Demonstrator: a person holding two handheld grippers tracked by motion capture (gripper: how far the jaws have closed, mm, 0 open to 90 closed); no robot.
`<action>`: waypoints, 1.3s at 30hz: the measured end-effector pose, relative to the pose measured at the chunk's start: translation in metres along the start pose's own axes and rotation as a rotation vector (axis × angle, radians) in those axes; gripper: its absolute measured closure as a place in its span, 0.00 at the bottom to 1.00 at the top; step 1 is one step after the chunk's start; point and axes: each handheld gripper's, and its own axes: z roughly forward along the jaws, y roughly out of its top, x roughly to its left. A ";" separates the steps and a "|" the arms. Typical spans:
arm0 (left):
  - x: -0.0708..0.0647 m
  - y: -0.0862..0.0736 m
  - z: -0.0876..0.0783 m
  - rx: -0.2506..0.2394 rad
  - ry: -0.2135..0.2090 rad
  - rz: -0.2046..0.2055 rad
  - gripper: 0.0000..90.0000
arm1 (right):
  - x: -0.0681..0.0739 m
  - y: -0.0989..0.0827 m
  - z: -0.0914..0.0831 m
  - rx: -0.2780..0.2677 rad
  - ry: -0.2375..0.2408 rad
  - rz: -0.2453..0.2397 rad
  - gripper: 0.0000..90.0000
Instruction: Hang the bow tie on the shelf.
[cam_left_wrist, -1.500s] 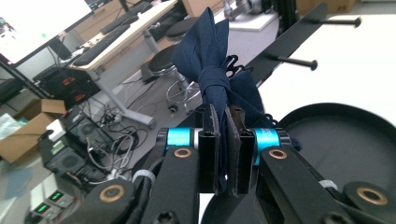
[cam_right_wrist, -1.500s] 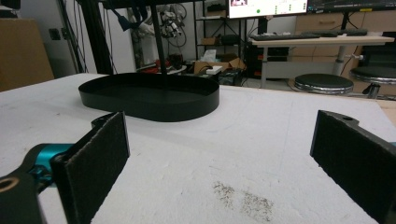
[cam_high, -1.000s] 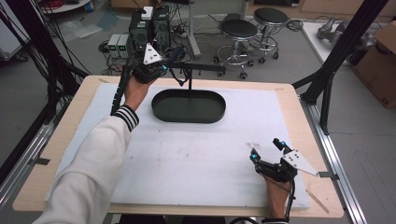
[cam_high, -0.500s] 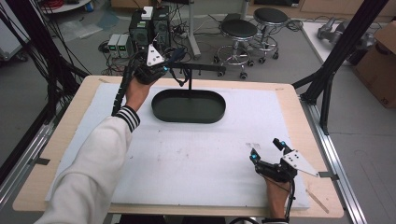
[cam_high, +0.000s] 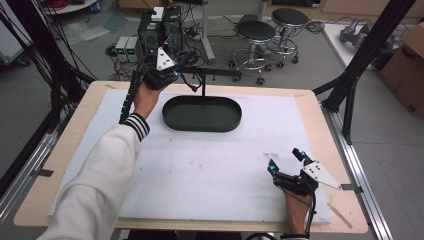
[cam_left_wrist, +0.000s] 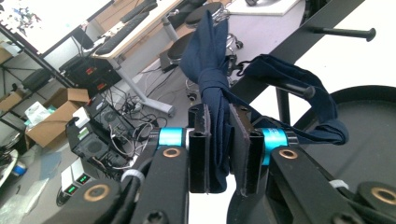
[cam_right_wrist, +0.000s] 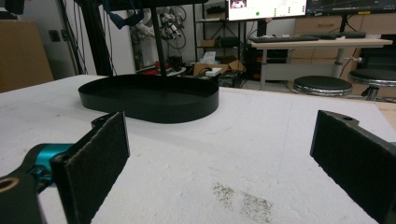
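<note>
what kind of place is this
Most likely a robotics or electronics lab: computer towers and tangled cables on the floor, round stools, a monitor on a desk, and a black frame around the work table.

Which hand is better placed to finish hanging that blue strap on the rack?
Left. The left gripper has the blue strap between its fingers at the rack's peg. The right gripper rests open at the near table edge.
</note>
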 end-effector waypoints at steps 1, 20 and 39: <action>-0.001 0.000 0.000 -0.001 -0.002 0.002 0.85 | 0.001 0.000 0.000 0.002 0.001 0.005 0.04; 0.001 -0.006 -0.025 -0.071 0.020 -0.096 0.51 | 0.001 0.000 -0.001 -0.002 0.002 0.003 0.04; -0.005 -0.078 -0.119 -0.327 -0.092 -0.242 0.19 | 0.001 0.000 0.000 -0.004 0.001 -0.014 0.04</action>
